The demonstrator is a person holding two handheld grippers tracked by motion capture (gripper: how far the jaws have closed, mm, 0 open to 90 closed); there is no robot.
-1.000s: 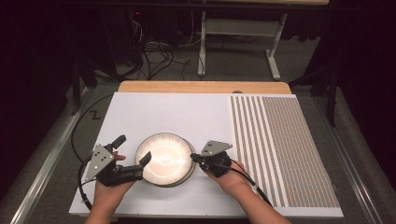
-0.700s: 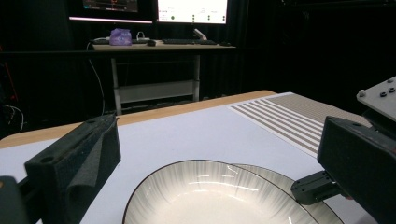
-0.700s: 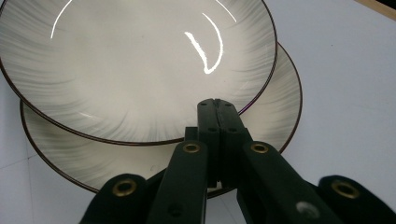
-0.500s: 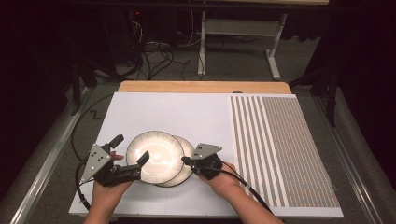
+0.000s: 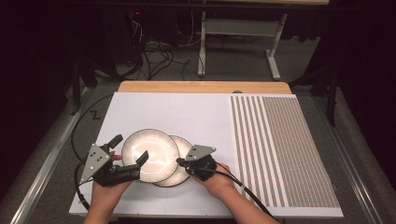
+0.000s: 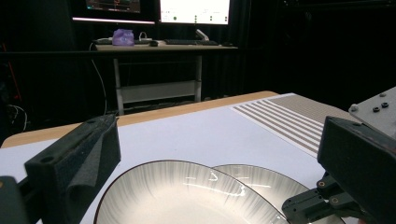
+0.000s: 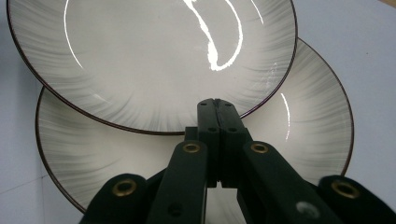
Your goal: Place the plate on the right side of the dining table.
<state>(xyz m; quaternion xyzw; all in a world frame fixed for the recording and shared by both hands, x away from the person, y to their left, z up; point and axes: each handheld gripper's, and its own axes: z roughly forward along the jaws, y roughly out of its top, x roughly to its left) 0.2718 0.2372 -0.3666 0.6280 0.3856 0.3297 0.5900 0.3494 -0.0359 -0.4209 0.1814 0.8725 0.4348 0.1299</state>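
Two pale plates with dark rims lie overlapped on the white board. The upper plate sits offset to the left over the lower plate. My right gripper is shut with nothing between its jaws. Its tips rest over the lower plate, against the upper plate's rim. My left gripper stands wide open at the upper plate's left side. One jaw is outside the rim and the other is over the plate.
A striped panel covers the right part of the board. The wooden table edge runs along the far side. Beyond it are a desk frame and loose cables on the floor. A cable trails from the right gripper.
The upper plate has slid left off the lower one, so the stack is now two overlapping plates. The right gripper moved left with it. The left gripper stayed put.
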